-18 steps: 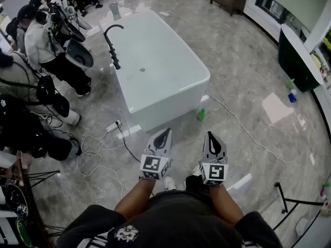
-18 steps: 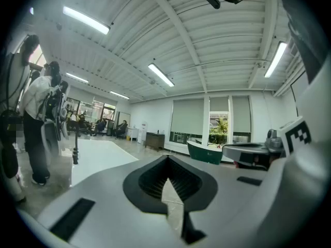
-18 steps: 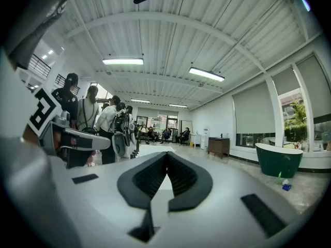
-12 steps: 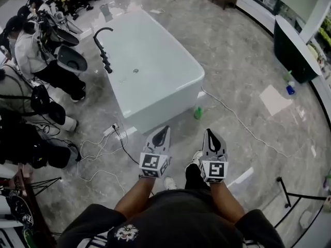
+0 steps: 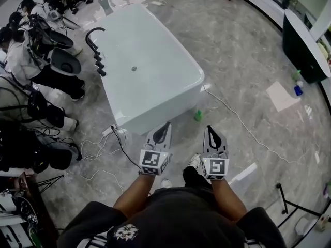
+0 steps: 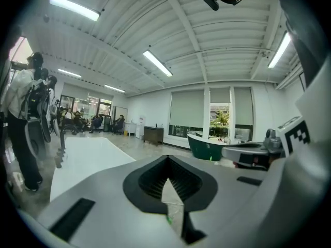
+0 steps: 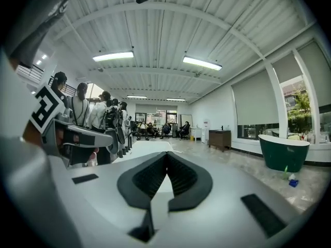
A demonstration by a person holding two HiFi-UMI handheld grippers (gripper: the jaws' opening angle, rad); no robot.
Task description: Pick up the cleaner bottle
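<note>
The cleaner bottle [image 5: 198, 115], small and green, stands on the grey floor by the near corner of the white bathtub [image 5: 155, 94]. In the head view both grippers are held side by side at waist height, pointing forward. My left gripper [image 5: 166, 124] is left of the bottle and nearer to me. My right gripper [image 5: 210, 128] is just right of the bottle and short of it. Both sets of jaws are closed tip to tip with nothing in them, as the left gripper view [image 6: 166, 159] and the right gripper view [image 7: 166, 155] also show.
Several people [image 5: 31, 61] with gear stand left of the tub. White cables [image 5: 106, 146] trail over the floor from a power strip at the left, and another cable [image 5: 243, 125] runs to the right. A dark green tub [image 5: 305, 50] with small bottles [image 5: 298, 89] stands far right.
The head view has swung slightly, so the tub sits more at an angle. Both grippers stay shut and side by side, a little closer to the green bottle.
</note>
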